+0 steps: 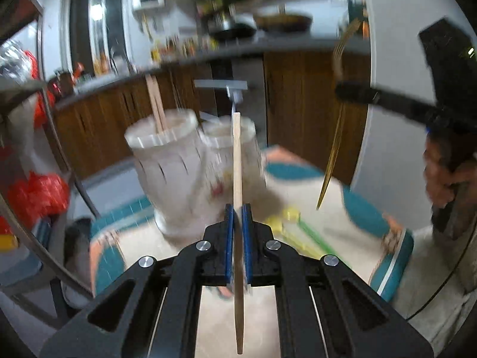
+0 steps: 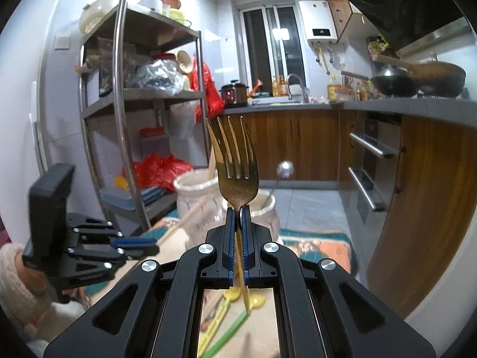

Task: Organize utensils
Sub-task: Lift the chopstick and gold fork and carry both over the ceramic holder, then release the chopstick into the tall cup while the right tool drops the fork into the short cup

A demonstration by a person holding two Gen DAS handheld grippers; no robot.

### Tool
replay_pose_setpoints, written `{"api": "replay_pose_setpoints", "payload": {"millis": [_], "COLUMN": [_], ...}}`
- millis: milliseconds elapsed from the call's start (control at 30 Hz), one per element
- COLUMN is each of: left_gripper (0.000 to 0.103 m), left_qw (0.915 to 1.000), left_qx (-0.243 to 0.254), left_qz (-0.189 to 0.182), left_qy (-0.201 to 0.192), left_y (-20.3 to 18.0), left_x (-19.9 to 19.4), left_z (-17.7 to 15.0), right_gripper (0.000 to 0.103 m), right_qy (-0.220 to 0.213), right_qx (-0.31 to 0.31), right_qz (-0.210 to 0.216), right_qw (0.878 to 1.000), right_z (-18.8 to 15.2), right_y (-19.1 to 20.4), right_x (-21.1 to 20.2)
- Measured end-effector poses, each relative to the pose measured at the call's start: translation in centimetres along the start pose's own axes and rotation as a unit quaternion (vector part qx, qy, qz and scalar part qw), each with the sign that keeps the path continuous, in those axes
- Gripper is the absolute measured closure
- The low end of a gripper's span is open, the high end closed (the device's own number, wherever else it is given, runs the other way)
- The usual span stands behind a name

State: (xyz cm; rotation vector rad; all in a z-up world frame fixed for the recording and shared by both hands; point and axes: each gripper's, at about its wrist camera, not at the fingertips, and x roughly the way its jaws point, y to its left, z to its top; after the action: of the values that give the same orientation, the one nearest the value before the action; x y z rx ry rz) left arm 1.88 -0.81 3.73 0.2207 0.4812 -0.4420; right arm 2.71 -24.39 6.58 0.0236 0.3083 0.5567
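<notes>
Tools grip clear of the holders' rims: left tool [image 1: 238, 208] a chopstick [image 1: 237, 161], right tool [image 2: 238, 210] a fork [image 2: 235, 161].

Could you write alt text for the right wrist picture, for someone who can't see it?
A black gripper is shut on a gold fork, held upright with its prongs up, in a home kitchen. Behind the fork stand two pale jars on a patterned mat; at the left, a second gripper holds a wooden chopstick.
</notes>
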Motion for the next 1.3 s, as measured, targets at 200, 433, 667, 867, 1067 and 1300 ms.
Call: {"api": "replay_pose_setpoints", "payload": {"millis": [200,433,667,867,1067,1300], "left_gripper": [0.097,0.097,0.097,0.097,0.097,0.097], "left_qw": [0.9954,0.9832,0.9659,0.9603,0.9639,0.9725], "left_qx": [-0.038,-0.088,-0.144,-0.155,-0.165,-0.159], "left_qz": [0.004,0.016,0.044,0.097,0.092,0.087], "left_qy": [-0.087,-0.159,-0.211,-0.211,-0.188,-0.146], "left_y": [2.1,4.8,7.9,8.6,8.3,8.1], "left_x": [-1.6,-0.3,2.1,5.7,6.4,7.3], "left_z": [4.1,8.9,11.2,9.4,6.7,5.1], "right_gripper": [0.098,0.098,0.098,0.098,0.098,0.098], "right_qy": [-0.028,-0.073,-0.125,-0.131,-0.09,-0.027], "right_qx": [0.004,0.013,0.02,0.018,0.03,0.037], "right_qz": [0.011,0.009,-0.01,-0.011,-0.011,-0.01], "right_qw": [1.0,0.997,0.992,0.991,0.995,0.999], "right_z": [3.5,7.3,8.0,7.1,5.5,3.7], "right_y": [0.6,0.4,-0.9,-1.8,-2.6,-2.8], "right_x": [1.2,3.4,4.6,6.4,9.1,11.7]}}
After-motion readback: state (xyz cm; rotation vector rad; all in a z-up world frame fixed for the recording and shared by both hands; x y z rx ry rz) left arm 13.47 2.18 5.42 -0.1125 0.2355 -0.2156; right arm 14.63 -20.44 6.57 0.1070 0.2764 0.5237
